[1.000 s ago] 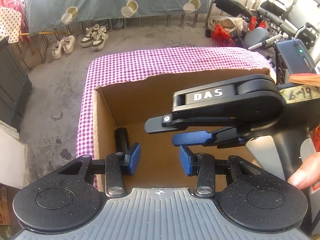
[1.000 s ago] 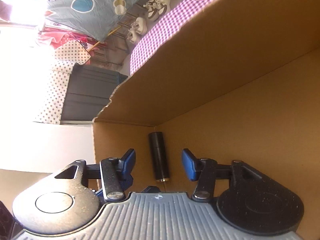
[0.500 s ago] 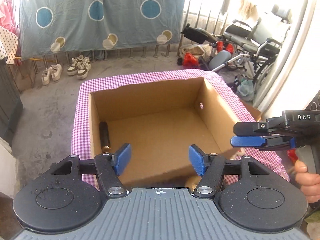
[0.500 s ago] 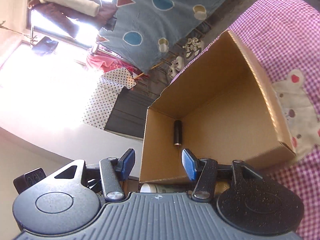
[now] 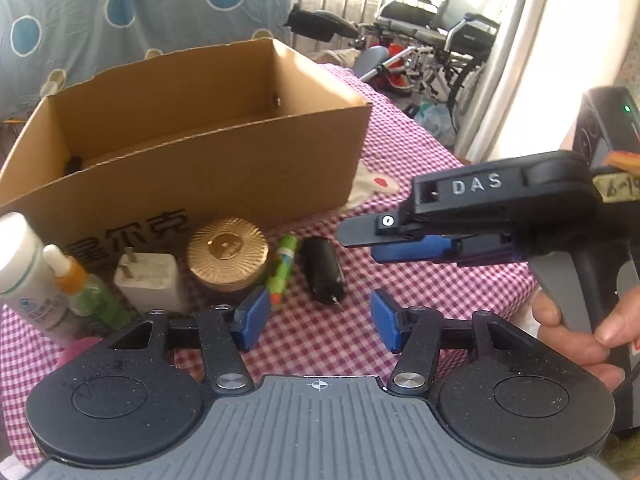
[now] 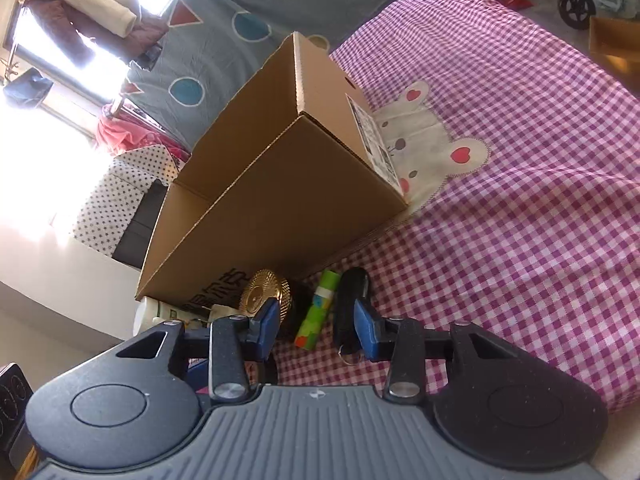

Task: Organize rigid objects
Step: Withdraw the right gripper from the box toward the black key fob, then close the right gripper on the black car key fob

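Note:
A cardboard box [image 5: 224, 168] stands on the purple checked cloth with a black cylinder [image 5: 73, 163] inside at its left end. In front of it lie a white tube [image 5: 20, 264], a green bottle with an orange cap [image 5: 86, 292], a white charger [image 5: 150, 280], a gold round tin [image 5: 227, 254], a green glue stick [image 5: 283, 270] and a black key fob [image 5: 323, 274]. My left gripper [image 5: 316, 322] is open and empty, just short of the glue stick and fob. My right gripper [image 6: 316, 328] is open and empty, with the glue stick [image 6: 318, 314] between its fingers and the fob [image 6: 350, 304] at its right finger.
The checked cloth [image 6: 520, 220] has a rabbit patch [image 6: 436, 140] to the right of the box. The right gripper's body [image 5: 500, 216] hangs over the cloth at right in the left wrist view. Wheelchairs [image 5: 440, 52] stand beyond the table.
Both grippers have pulled back out of the box and dropped low in front of it. The row of small objects has come into view. Both stay open.

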`<state>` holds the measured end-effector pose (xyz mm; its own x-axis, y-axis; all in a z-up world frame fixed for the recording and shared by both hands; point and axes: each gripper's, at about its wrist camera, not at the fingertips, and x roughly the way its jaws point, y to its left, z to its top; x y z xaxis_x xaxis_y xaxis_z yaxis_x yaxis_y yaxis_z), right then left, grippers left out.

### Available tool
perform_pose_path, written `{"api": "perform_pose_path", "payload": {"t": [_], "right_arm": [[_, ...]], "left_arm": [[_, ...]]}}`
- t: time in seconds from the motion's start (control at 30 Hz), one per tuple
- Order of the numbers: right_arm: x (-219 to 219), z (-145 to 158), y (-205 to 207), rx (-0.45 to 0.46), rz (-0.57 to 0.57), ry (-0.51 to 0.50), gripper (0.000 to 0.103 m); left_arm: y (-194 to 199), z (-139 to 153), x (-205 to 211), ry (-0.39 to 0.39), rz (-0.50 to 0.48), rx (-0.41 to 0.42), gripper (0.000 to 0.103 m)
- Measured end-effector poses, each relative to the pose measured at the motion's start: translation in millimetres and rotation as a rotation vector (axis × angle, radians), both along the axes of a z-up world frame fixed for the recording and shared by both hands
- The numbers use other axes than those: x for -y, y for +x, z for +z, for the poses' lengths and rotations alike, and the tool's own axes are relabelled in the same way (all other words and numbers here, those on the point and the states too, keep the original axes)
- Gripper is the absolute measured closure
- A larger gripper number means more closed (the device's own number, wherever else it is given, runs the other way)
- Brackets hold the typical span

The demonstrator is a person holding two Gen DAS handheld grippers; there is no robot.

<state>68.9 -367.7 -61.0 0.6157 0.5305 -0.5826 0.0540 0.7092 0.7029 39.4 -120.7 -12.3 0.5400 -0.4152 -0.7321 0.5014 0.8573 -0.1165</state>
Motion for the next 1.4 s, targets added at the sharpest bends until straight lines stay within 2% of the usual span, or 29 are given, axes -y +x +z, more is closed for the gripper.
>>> {"api": "perform_pose_path", "payload": {"t": [0.07, 0.23, 0.4, 0.43, 0.63, 0.87, 0.97, 1.2, 1.4], "right_arm": [[3, -7, 3, -0.013, 0.002, 0.001, 0.065], [6, -24, 14, -0.064, 0.033, 0.046, 0.072], [8, -34, 24, -0.088, 0.039, 0.057, 0.073], [9, -37, 26, -0.090, 0.043, 0.072, 0.077], [11, -45, 35, -0.104, 0.073, 0.122, 0.080], [8, -42, 40, -0.108, 0.140, 0.121, 0.081], [4, -42, 44, -0.106, 0.139, 0.120, 0.086], [5, -36, 30, -0.090, 0.099, 0.119, 0.086], [6, -4, 9, -0.030, 0.081, 0.111, 0.086]], "left_arm": [[4, -8, 10, 0.007, -0.007, -0.006, 0.052], [18, -29, 21, -0.001, -0.008, -0.082, 0.062], [22, -42, 31, 0.023, 0.005, -0.097, 0.062], [23, -44, 31, 0.024, 0.007, -0.098, 0.062], [26, -44, 34, 0.031, 0.007, -0.076, 0.062], [25, -45, 31, 0.017, -0.006, -0.070, 0.062], [23, -44, 31, 0.019, -0.005, -0.063, 0.062], [17, -37, 31, 0.002, -0.022, -0.061, 0.062], [-1, -12, 29, -0.020, -0.047, 0.005, 0.062]]}}
